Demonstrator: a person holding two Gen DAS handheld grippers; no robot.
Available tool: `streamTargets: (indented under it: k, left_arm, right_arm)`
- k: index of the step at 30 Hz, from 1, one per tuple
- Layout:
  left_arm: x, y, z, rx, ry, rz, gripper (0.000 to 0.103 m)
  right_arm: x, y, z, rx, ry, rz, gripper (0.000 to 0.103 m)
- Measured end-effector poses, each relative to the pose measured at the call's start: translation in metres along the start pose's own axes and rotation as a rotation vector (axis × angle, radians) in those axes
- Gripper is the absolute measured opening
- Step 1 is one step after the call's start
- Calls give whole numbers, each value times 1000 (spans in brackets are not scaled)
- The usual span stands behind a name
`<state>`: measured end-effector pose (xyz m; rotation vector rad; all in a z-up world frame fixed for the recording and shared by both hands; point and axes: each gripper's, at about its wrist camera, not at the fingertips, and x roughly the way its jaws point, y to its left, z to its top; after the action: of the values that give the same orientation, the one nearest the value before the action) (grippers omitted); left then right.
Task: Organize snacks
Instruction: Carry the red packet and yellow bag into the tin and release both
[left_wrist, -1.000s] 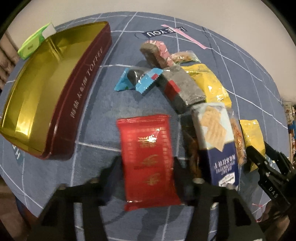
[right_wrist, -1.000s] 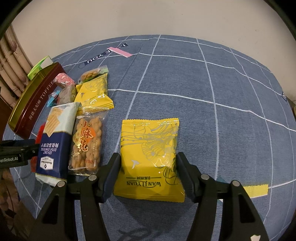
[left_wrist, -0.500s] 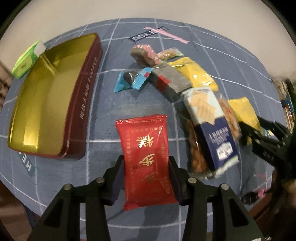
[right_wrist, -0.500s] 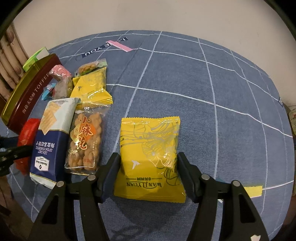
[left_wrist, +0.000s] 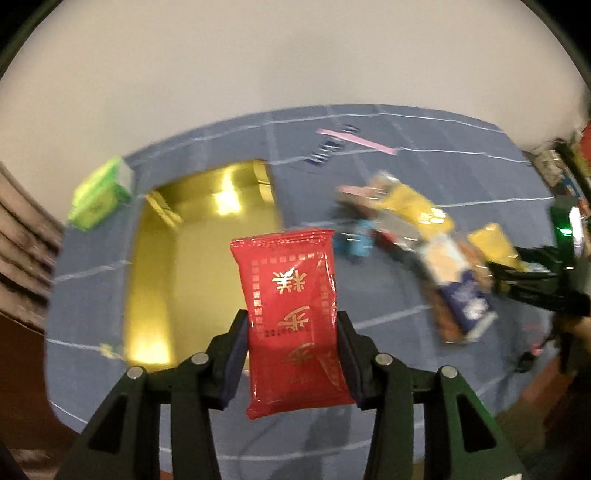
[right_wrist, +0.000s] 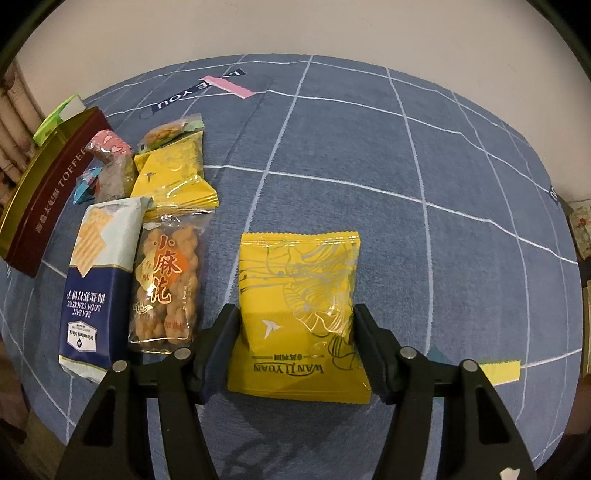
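The left hand-held gripper is a matte black frame of angular arms with triangular cut-outs, four round silver screw heads set across it, and dark blue pads lining the inner faces of its two fingers. The right hand-held gripper has the same black build, silver screws and dark pads, with a small white mark near its lower right arm.

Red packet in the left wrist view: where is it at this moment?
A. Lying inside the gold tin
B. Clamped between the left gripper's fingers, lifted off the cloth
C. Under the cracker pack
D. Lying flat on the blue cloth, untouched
B: the red packet sits pinched between the left gripper fingers, raised in front of the open gold tin.
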<state>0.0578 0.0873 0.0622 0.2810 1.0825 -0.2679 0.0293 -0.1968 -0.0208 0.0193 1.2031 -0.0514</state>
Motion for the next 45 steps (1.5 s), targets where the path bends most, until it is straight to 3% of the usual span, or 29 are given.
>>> streamTargets:
  k: [4, 10, 17, 23, 28, 29, 32, 39, 45]
  left_arm:
    - [24, 50, 7, -17, 30, 64, 46]
    - [63, 96, 7, -80, 73, 63, 46]
    - [84, 96, -1, -12, 100, 57, 46]
    - [97, 97, -3, 15, 144, 88, 47]
    - [103, 102, -6, -10, 168, 92, 49]
    - [104, 103, -8, -22, 167, 84, 49]
    - [101, 107, -9, -53, 151, 60, 62]
    - [60, 120, -12, -137, 52, 62, 63]
    - [8, 151, -40, -325, -53, 139, 63]
  right_arm:
    - [0, 1, 1, 27, 10, -8, 57]
    - [-2, 0, 3, 79, 9, -26, 56]
    - [-36, -7, 17, 183, -71, -56, 56]
    - [-65, 21, 37, 185, -129, 21, 56]
    - [-71, 64, 50, 154, -125, 109, 56]
    - [-70, 74, 53, 148, -118, 123, 56]
    - [-65, 103, 58, 116, -100, 156, 56]
    - [-61, 159, 69, 63, -106, 188, 56]
    - [-54, 219, 76, 14, -95, 230, 56]
